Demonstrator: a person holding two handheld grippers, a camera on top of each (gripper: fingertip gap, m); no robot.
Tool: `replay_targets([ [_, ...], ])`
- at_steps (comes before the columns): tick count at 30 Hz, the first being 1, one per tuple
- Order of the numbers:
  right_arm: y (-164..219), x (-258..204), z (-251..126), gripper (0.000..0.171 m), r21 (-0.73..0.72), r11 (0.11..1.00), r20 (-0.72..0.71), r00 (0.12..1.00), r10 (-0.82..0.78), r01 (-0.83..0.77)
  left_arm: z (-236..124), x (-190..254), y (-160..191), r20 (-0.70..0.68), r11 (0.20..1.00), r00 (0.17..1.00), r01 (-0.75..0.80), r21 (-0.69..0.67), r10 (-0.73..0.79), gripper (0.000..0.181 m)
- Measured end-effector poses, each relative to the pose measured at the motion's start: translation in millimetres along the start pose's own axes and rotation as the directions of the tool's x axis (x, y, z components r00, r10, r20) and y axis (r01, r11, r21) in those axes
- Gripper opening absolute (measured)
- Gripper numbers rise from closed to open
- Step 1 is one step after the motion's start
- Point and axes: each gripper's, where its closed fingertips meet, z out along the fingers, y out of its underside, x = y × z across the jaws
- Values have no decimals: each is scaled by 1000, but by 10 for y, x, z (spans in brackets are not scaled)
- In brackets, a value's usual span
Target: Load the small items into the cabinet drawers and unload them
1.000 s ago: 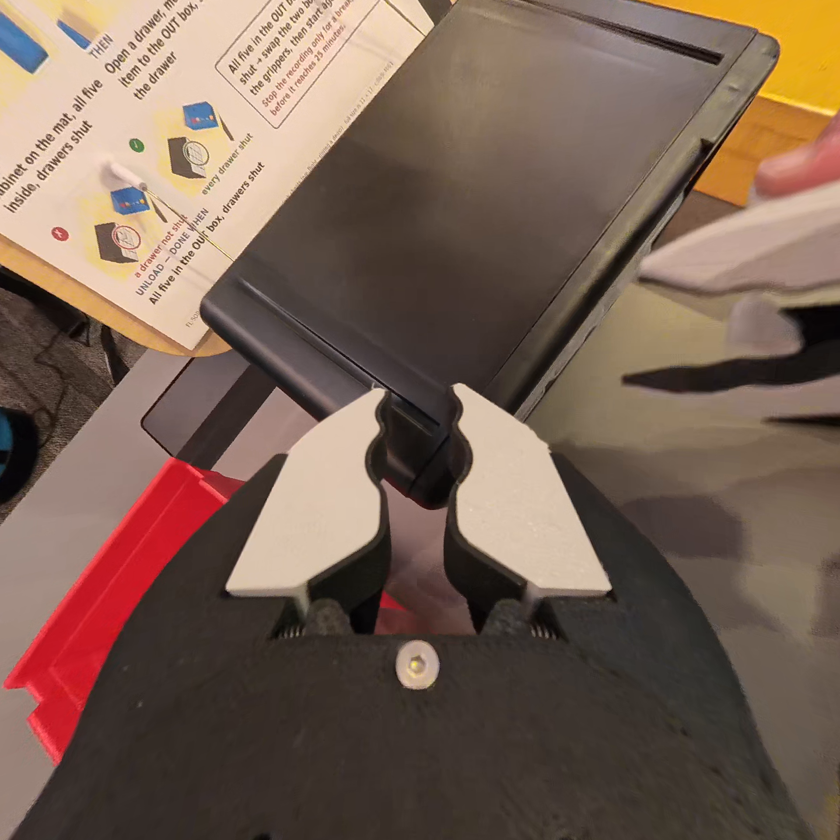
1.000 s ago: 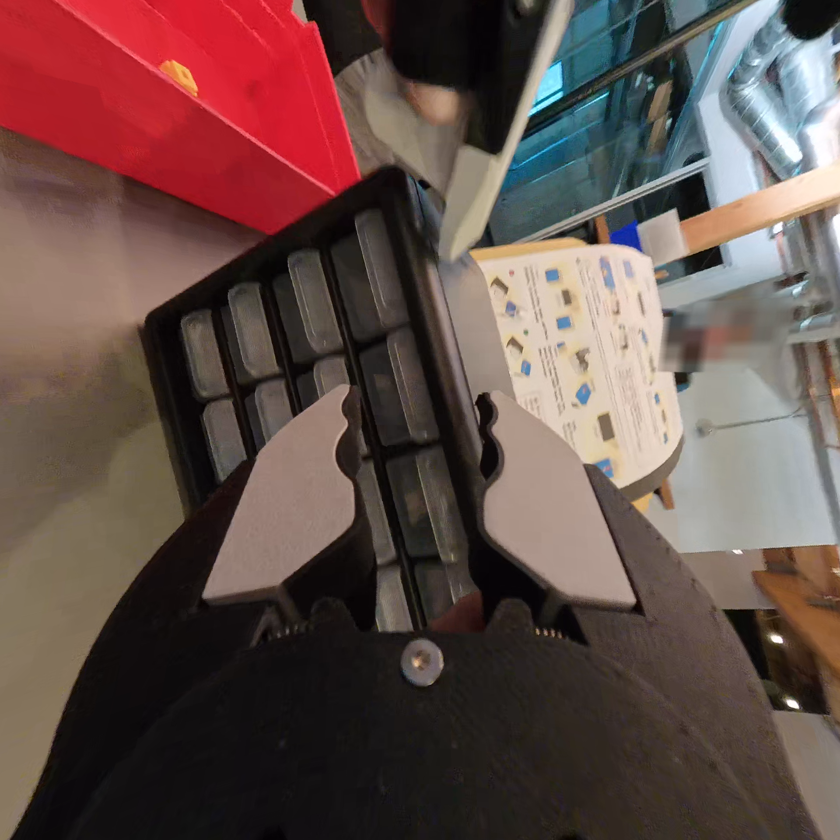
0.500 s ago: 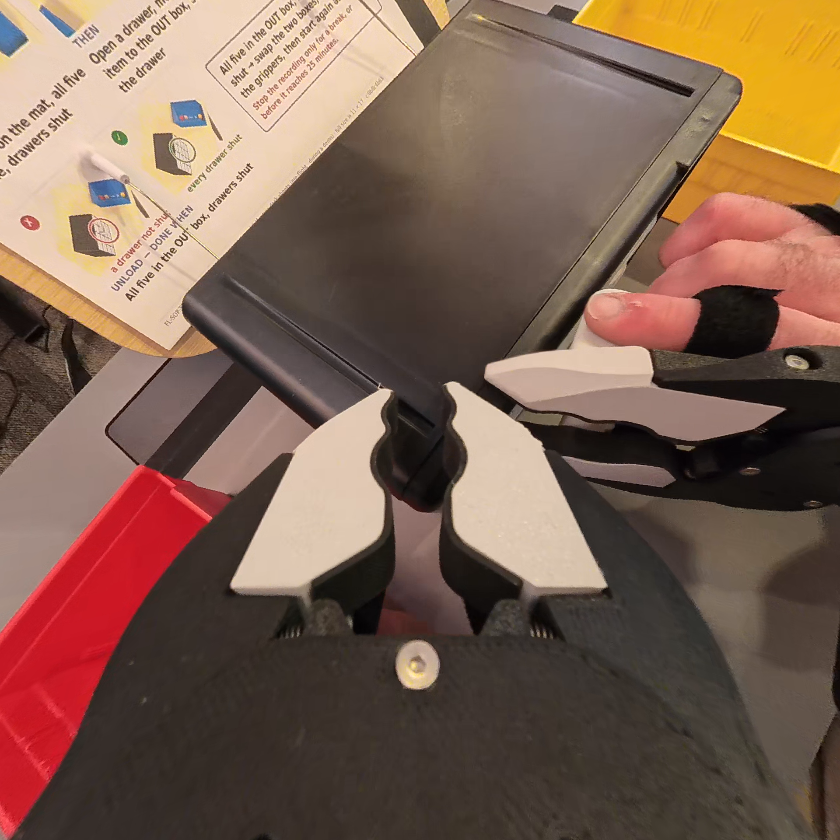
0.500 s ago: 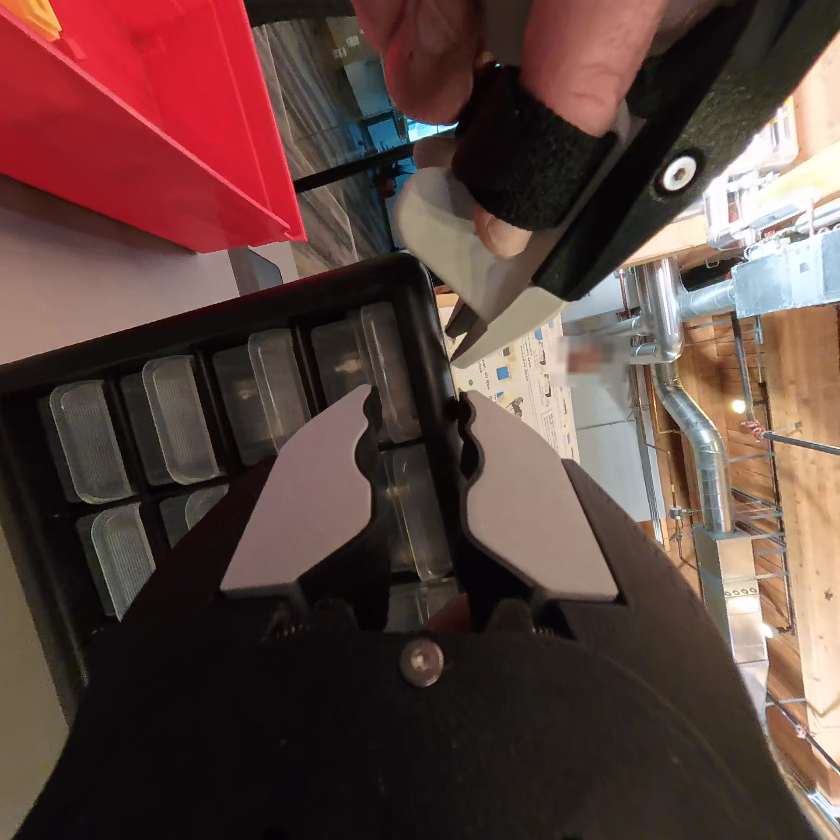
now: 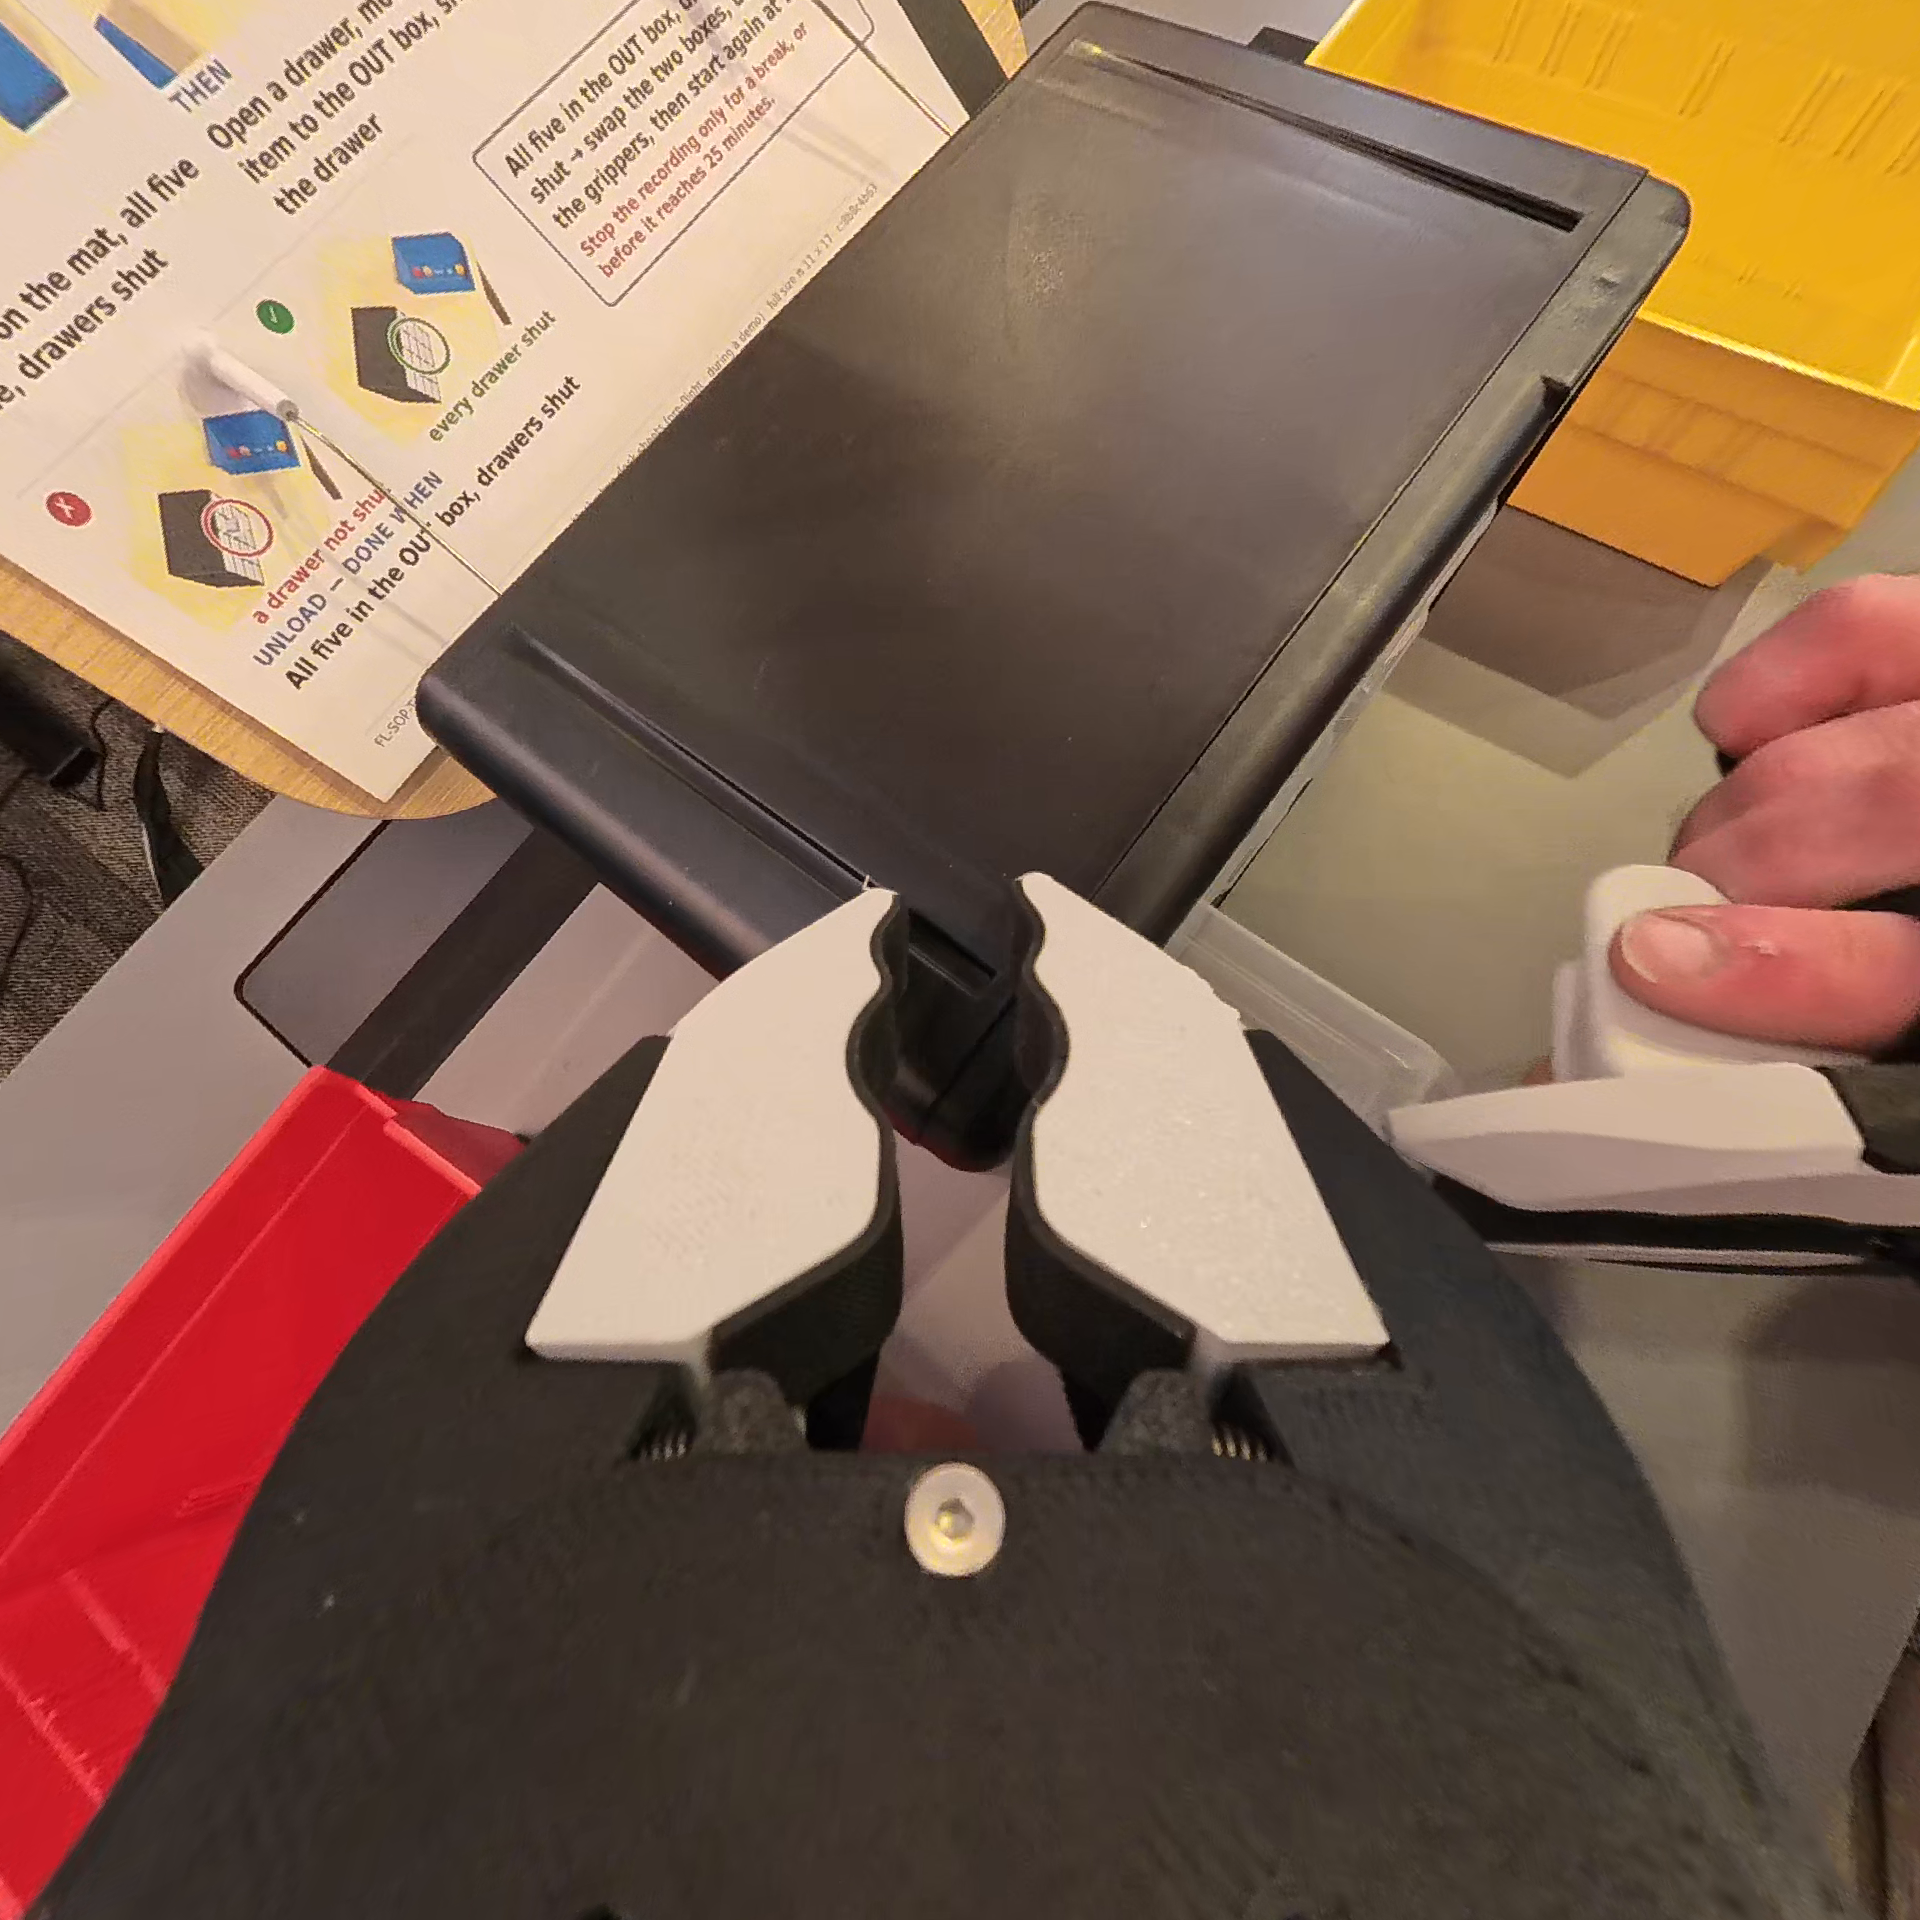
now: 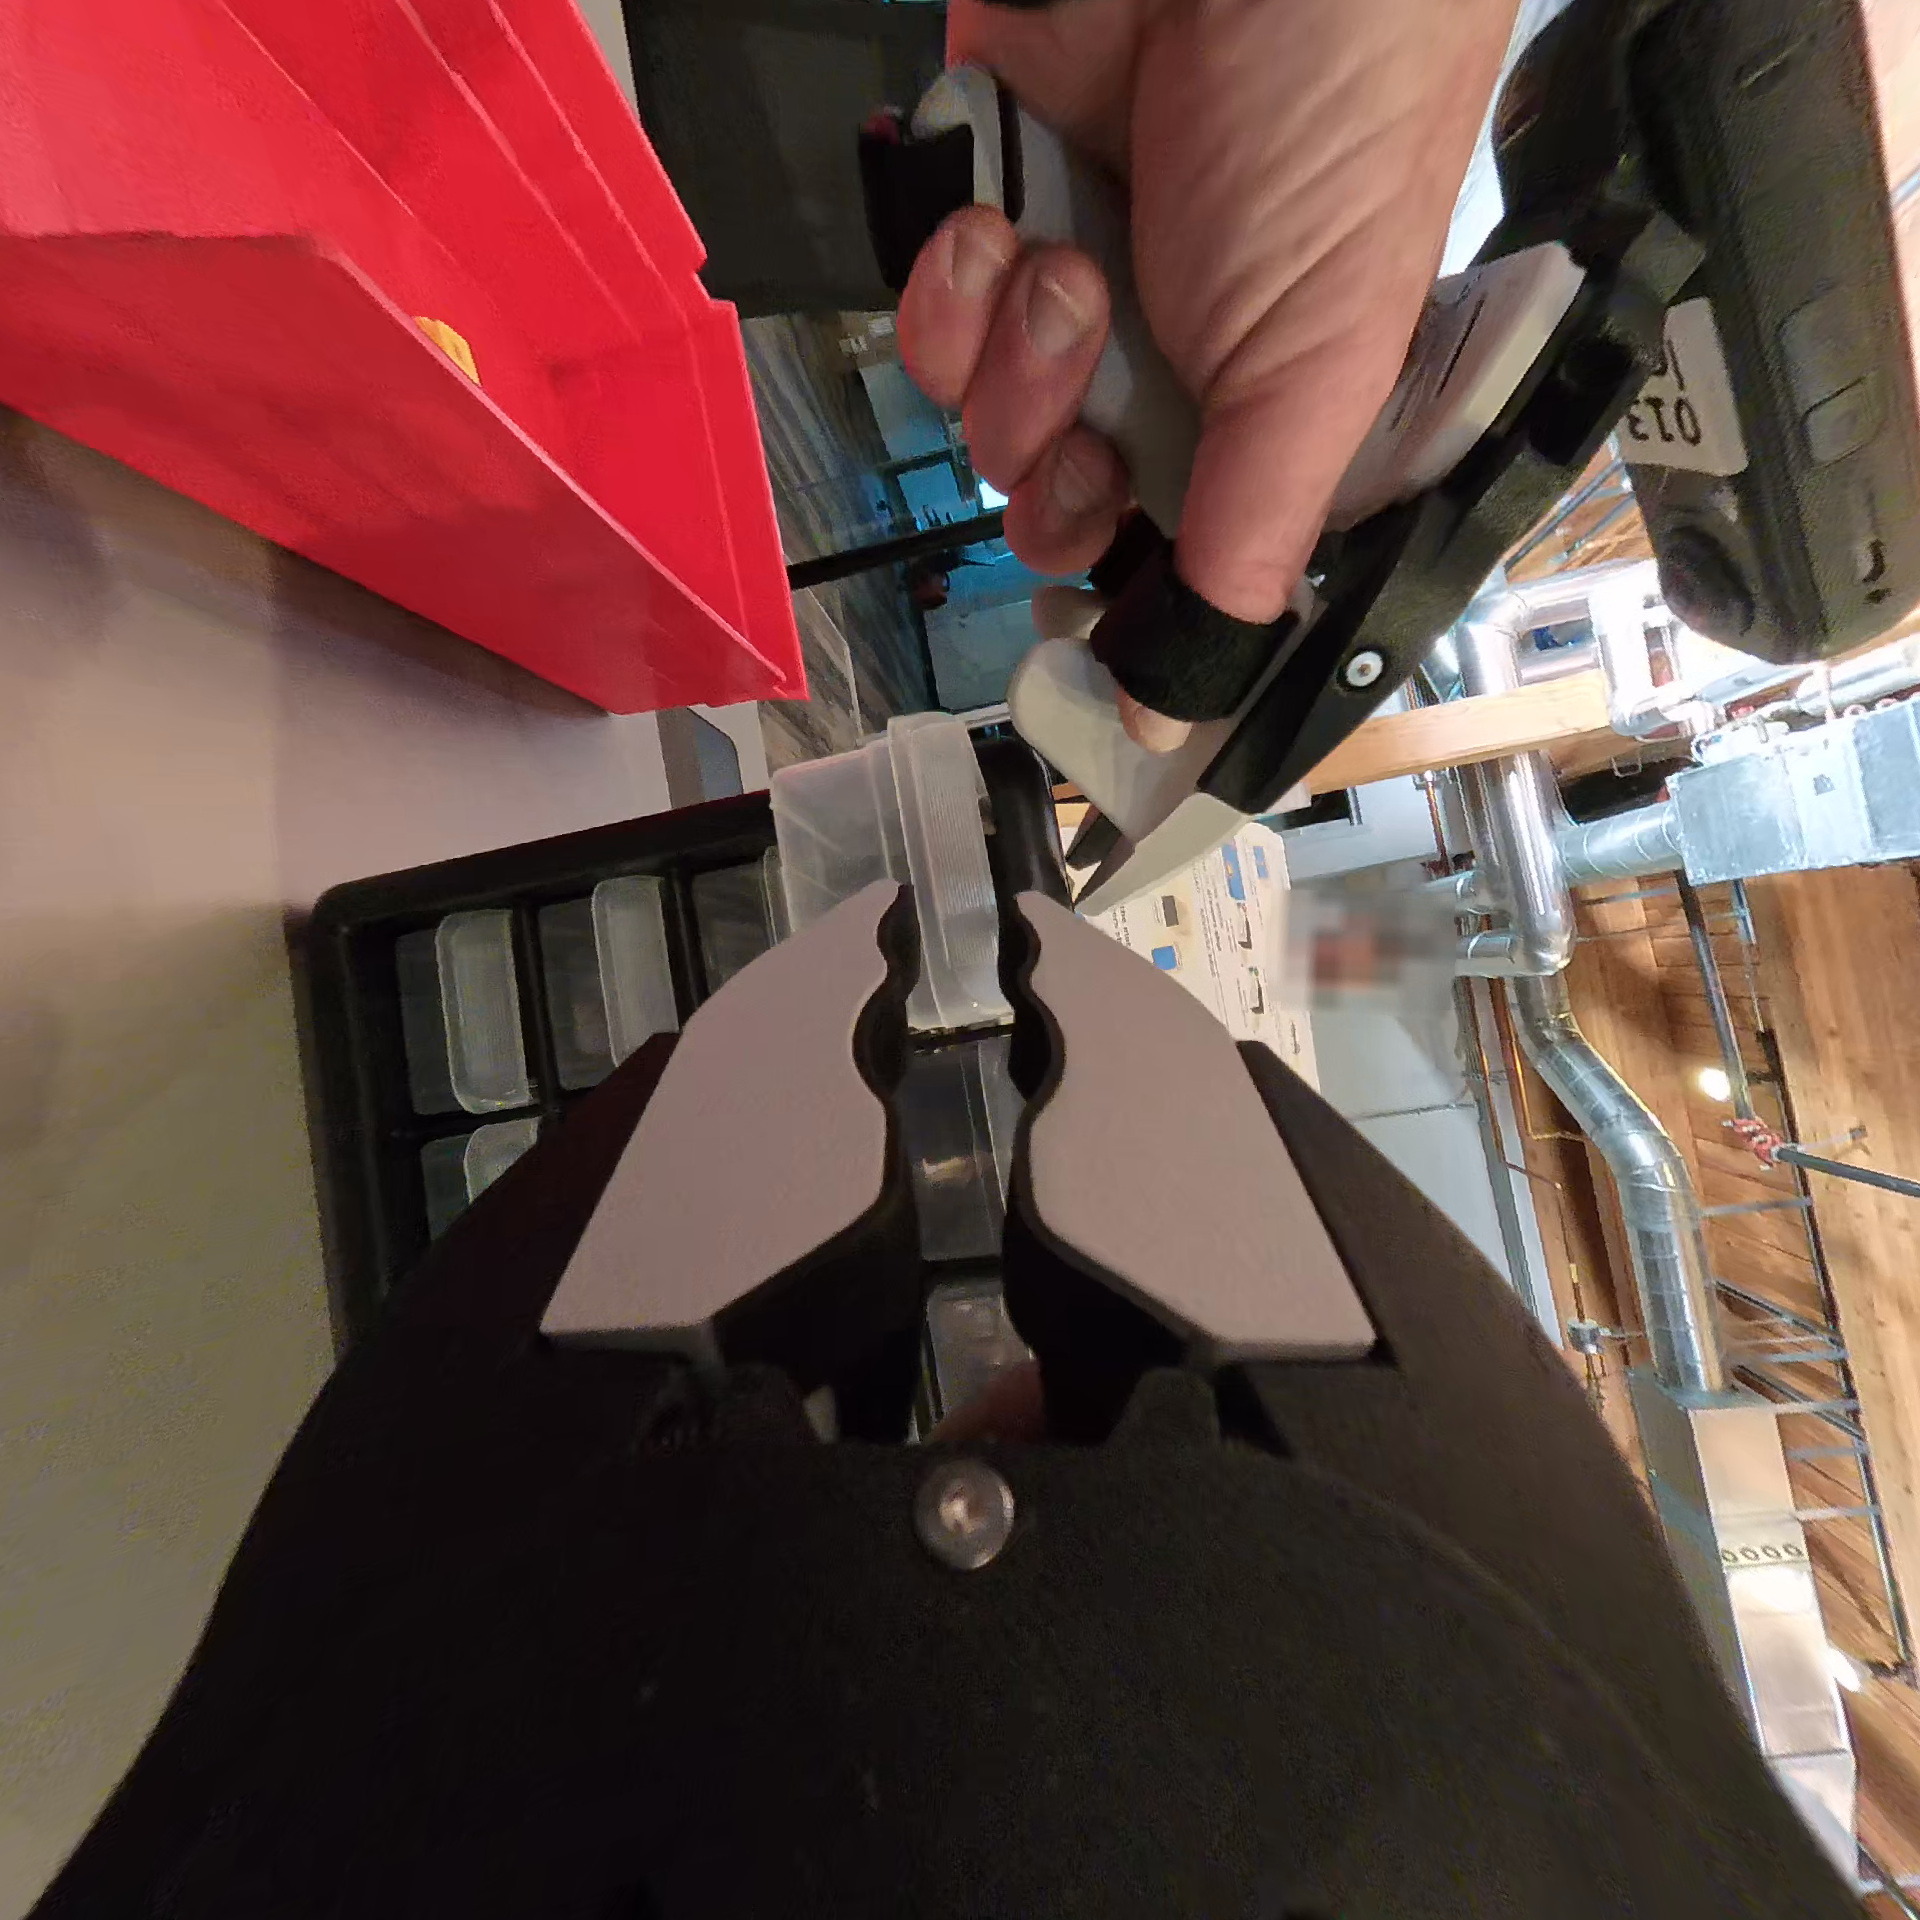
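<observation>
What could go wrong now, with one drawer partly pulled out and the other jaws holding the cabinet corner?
1. The right gripper pinches only the front lip of the clear drawer; it may slip off.
2. The left gripper holds the black cabinet by one corner only, so a hard pull may turn or tip it.
3. Pulled too far, the drawer may come out and drop.

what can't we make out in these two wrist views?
- Inside of the clear drawer: right wrist view shows only its front; the right tool is clamped on the handle and covers the rest.
- Cabinet front: left wrist view shows only the black side panel; the left tool grips its corner.
- Red bin contents: cut off by the top edge of the right wrist view.
- Yellow bin interior: cut off by the edge of the left wrist view.
</observation>
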Motion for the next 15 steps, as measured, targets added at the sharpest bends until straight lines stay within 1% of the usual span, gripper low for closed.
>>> replay_targets([
  [7, -98, -19, -190, 14, 45, 999, 53, 999, -5, 2, 0, 5, -1, -1, 1000, 1000, 4, 7, -4, 17],
  [10, -135, -88, -220, 15, 68, 998, 112, 994, 8, -16, -1, 3, 0, 2, 1000, 1000, 6, 6, -6, 17],
  [12, -151, -134, -241, 31, 79, 997, 154, 988, 13, -26, -2, -4, -2, 12, 1000, 1000, 3, 4, -3, 18],
  [15, -272, -114, -361, 33, 179, 980, 209, 977, 44, -82, -3, -12, -4, 24, 1000, 1000, 2, 7, -2, 19],
])
